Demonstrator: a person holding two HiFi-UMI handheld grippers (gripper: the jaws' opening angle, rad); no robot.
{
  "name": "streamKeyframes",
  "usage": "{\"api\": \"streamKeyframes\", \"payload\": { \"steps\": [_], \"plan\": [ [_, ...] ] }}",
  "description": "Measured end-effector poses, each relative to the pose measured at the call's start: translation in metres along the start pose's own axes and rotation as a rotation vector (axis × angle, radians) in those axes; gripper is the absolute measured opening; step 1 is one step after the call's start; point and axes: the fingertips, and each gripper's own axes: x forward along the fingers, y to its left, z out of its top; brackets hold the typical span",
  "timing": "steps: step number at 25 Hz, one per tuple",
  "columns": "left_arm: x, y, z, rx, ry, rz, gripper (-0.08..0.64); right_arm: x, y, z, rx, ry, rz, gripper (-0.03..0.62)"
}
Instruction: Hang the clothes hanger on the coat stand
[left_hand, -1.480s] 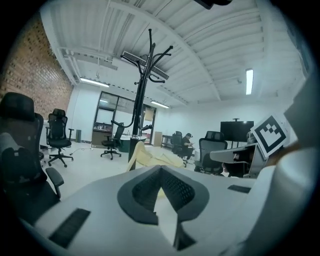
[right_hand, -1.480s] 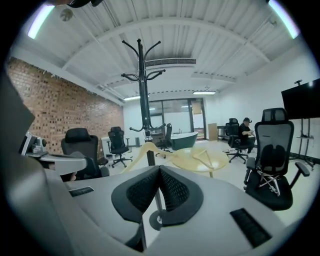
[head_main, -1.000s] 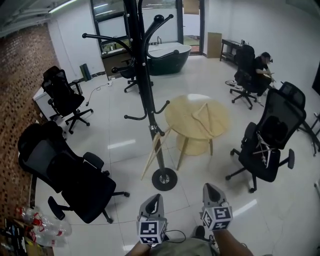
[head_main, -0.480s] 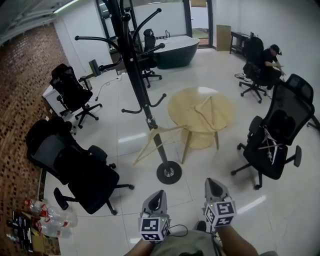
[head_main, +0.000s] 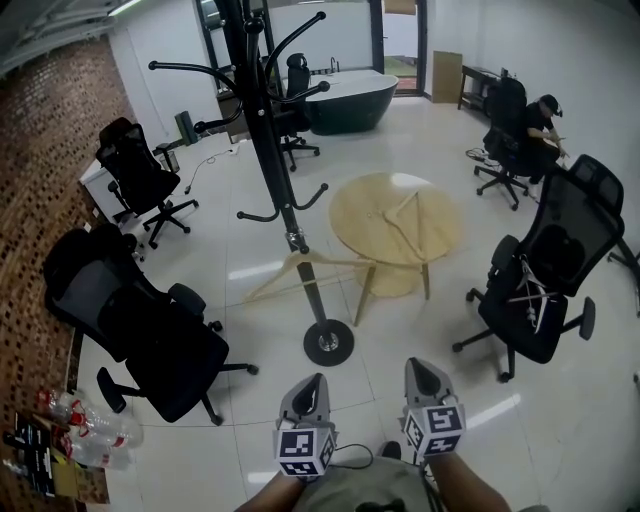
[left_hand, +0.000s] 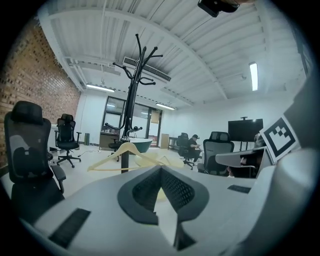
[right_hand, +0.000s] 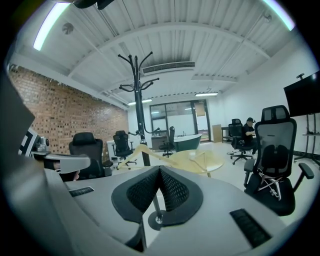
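The coat stand (head_main: 268, 150) is shiny black metal, and the clothes hanger (head_main: 338, 262) is pale, smooth wood, like the round table (head_main: 380, 200). The floor (head_main: 420, 330) is glossy white tile; the wall (head_main: 40, 130) is rough red brick.

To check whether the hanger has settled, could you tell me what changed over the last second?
The wooden hanger swung round on the coat stand, from steeply slanted to nearly level. The left claw and right claw stayed shut and empty.

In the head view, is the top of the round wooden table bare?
No, a wooden hanger lies flat on the round table, towards its right half.
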Motion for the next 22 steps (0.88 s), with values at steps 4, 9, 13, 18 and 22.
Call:
{"api": "streamKeyframes", "payload": {
  "steps": [4,9,13,18,22],
  "plan": [
    [0.004,0.009,0.004,0.001,0.001,0.008,0.018,0.008,0.002,0.002,0.001,0.002,-0.008,0.002],
    [0.011,0.013,0.004,0.008,0.006,0.002,0.018,0.013,0.0,0.0,0.007,0.005,-0.019,0.002],
    [0.013,0.016,0.005,0.014,0.006,-0.001,0.018,0.017,0.0,-0.001,0.005,0.002,-0.023,0.002],
    [0.016,0.018,0.005,0.019,0.01,-0.003,0.018,0.02,0.001,-0.001,0.01,0.007,-0.019,0.002],
    [0.018,0.022,0.005,0.022,0.013,-0.003,0.018,0.024,0.003,0.001,0.023,0.001,-0.016,0.002]
  ]
}}
